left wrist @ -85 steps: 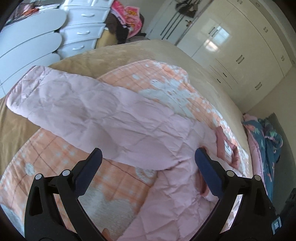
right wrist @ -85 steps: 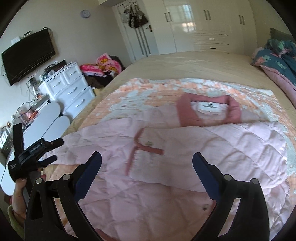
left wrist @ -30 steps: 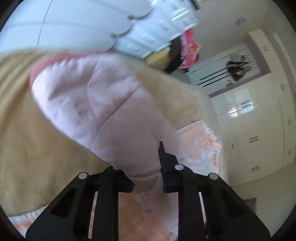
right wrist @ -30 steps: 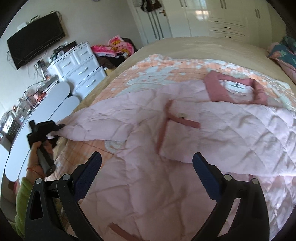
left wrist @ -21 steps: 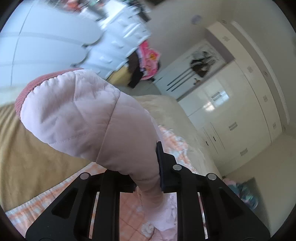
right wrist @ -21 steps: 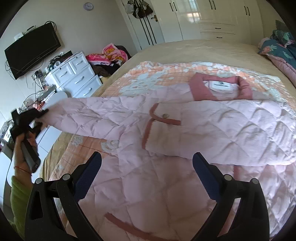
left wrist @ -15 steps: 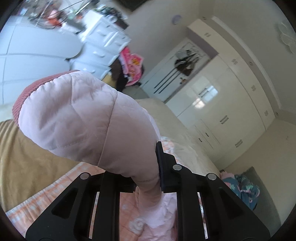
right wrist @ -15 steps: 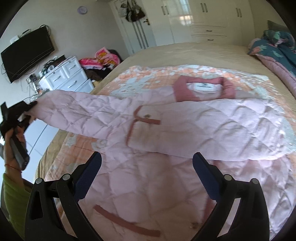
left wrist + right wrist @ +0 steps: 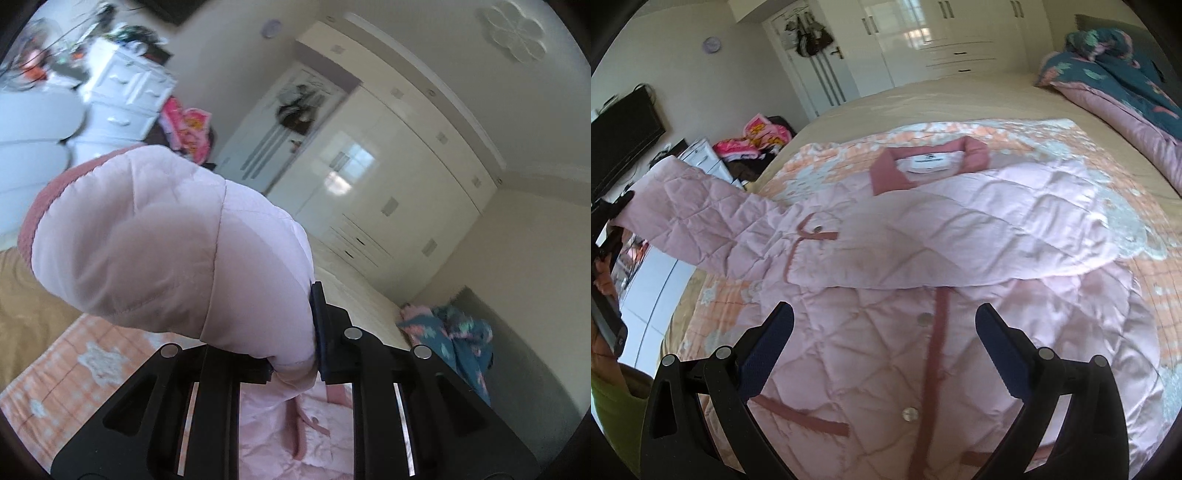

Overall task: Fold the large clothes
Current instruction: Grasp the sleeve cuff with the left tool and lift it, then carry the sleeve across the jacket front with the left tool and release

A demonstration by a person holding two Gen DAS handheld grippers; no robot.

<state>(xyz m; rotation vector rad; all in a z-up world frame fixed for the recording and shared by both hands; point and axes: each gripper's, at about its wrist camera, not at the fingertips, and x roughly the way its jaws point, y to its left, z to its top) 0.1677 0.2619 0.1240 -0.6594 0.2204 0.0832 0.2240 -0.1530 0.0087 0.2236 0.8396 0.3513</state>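
Observation:
A pink quilted jacket [image 9: 960,236] lies front-up on the bed, collar [image 9: 927,162] toward the far side. One sleeve is folded across its chest. My left gripper [image 9: 291,354] is shut on the other sleeve [image 9: 166,240] near its cuff and holds it up in the air, off the bed's left side. That raised sleeve [image 9: 690,218] and the left gripper [image 9: 609,210] also show at the left of the right wrist view. My right gripper [image 9: 882,350] is open and empty, hovering above the jacket's lower front, near its button placket.
An orange-and-white patterned blanket [image 9: 1137,221] lies under the jacket on the tan bed [image 9: 942,99]. A teal and pink duvet [image 9: 1126,74] is piled at the far right. White drawers [image 9: 125,92] and a clothes pile [image 9: 753,144] stand left of the bed. Wardrobes [image 9: 942,33] line the far wall.
My left gripper has lifted the sleeve higher and swung it toward the jacket's body. The right gripper stayed open and shifted slightly over the jacket's lower front.

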